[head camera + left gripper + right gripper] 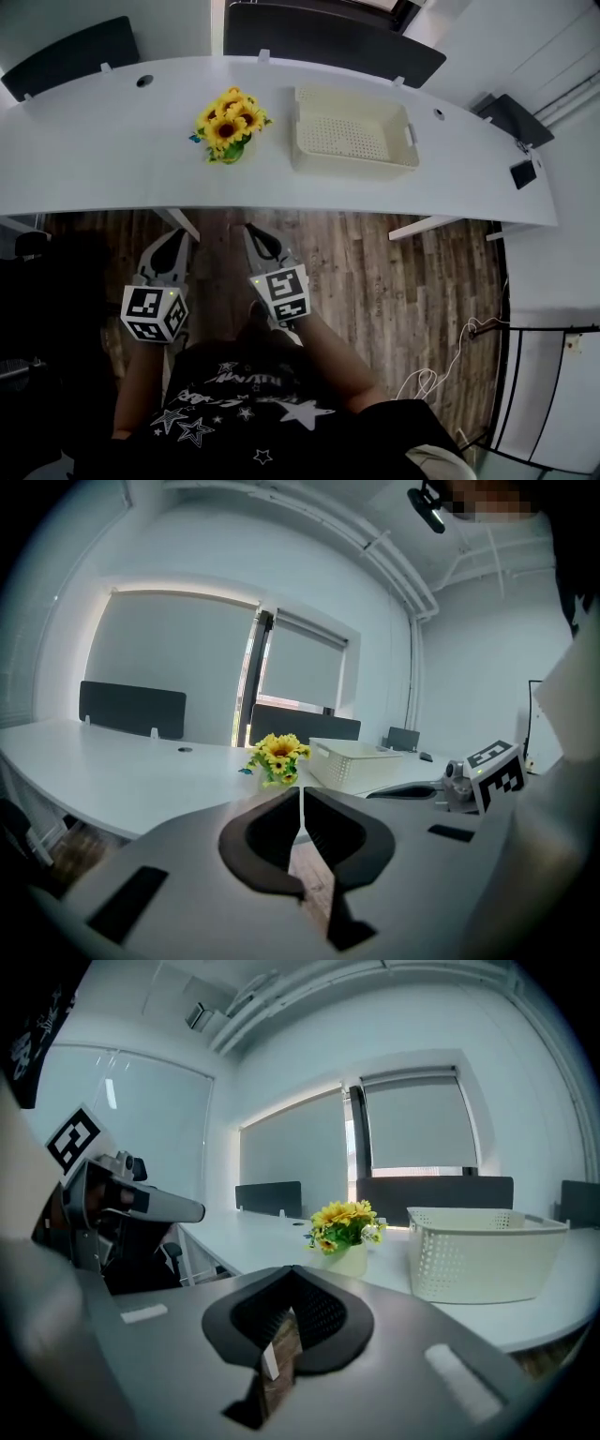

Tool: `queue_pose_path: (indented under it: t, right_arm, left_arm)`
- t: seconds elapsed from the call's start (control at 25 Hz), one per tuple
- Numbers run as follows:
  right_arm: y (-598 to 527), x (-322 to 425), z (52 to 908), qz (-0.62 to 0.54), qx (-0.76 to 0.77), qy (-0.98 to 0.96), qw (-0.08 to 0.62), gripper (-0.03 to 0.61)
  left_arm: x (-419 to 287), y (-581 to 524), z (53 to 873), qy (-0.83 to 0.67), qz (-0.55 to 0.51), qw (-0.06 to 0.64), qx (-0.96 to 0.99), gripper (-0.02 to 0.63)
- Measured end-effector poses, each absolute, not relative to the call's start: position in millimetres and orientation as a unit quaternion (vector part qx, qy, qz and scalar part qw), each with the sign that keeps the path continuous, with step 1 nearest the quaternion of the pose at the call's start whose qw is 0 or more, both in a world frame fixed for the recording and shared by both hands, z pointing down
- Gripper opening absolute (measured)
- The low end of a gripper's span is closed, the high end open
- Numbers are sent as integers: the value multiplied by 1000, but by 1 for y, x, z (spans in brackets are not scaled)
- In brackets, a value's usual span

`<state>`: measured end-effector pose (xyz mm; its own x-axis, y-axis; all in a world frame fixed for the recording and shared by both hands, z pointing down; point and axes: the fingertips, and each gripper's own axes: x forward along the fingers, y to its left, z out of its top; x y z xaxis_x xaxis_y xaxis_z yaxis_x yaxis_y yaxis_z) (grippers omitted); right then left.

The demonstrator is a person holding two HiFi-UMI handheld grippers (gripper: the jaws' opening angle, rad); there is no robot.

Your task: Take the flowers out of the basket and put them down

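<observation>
A bunch of yellow sunflowers (pixel 230 120) in a small pale pot stands upright on the white curved table (pixel 103 150), just left of the cream perforated basket (pixel 352 165). The basket holds nothing that I can see. Both grippers hang below the table's front edge, over the wooden floor and well short of the flowers. My left gripper (pixel 178 235) is shut with nothing between its jaws, and so is my right gripper (pixel 250 228). In the left gripper view the flowers (pixel 278 753) and basket (pixel 352 762) lie beyond the closed tips (pixel 300 795). The right gripper view shows flowers (pixel 345 1222), basket (pixel 480 1252) and closed tips (pixel 293 1275).
Dark partition screens (pixel 330 37) line the table's far edge, with another (pixel 67 54) at the back left. A wood floor (pixel 375 272) lies under me, with white cables (pixel 448 364) to the right. A small black device (pixel 523 173) sits at the table's right end.
</observation>
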<state>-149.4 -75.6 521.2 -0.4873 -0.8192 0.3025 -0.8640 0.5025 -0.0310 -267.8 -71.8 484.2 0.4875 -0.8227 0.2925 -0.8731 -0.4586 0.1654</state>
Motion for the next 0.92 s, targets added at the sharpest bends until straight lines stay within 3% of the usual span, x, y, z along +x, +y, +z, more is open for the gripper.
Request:
queue_pose_path:
  t: [0.44, 0.92]
  right_arm:
    - [-3, -218, 512, 86, 517, -842, 131, 2]
    - [100, -229, 518, 108, 574, -801, 130, 2]
  left_arm:
    - [-352, -12, 487, -481, 85, 153, 859, 20]
    - [-370, 67, 495, -420, 84, 155, 890, 20]
